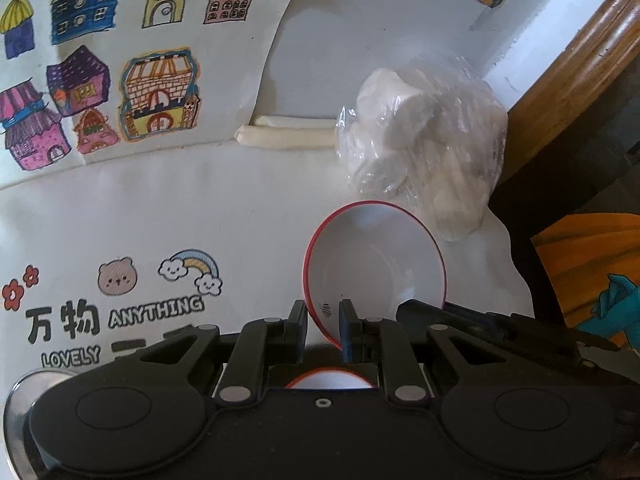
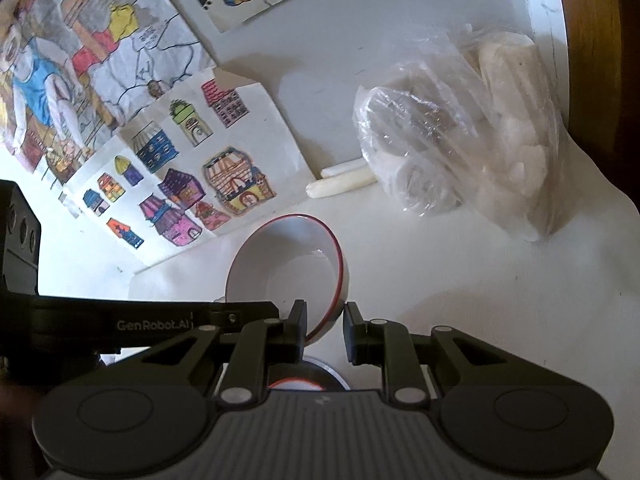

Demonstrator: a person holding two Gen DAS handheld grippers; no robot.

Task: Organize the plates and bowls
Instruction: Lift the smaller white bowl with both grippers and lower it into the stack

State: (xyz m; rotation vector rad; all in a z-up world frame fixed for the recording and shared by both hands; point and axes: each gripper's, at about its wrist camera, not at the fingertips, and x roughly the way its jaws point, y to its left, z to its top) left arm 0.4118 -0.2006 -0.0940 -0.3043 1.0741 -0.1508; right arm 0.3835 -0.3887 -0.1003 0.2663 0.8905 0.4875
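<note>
One white bowl with a red rim [image 1: 376, 268] hangs tilted above the white table, and both grippers hold it. My left gripper [image 1: 324, 328] is shut on its near left rim, the wall pinched between the pads. In the right wrist view the same bowl [image 2: 288, 272] has its near right rim between the fingers of my right gripper [image 2: 325, 330], which is shut on it. The left gripper's black body [image 2: 160, 320] reaches in from the left there. Under the fingers, another red-rimmed white dish [image 1: 328, 380] shows partly.
A clear plastic bag of white lumps [image 1: 420, 148] lies beyond the bowl, with two white sticks [image 1: 288, 136] beside it. Coloured house drawings [image 1: 120, 72] cover the table's left. The table's wooden edge [image 1: 580, 60] runs on the right. A shiny metal rim [image 1: 16, 408] sits at lower left.
</note>
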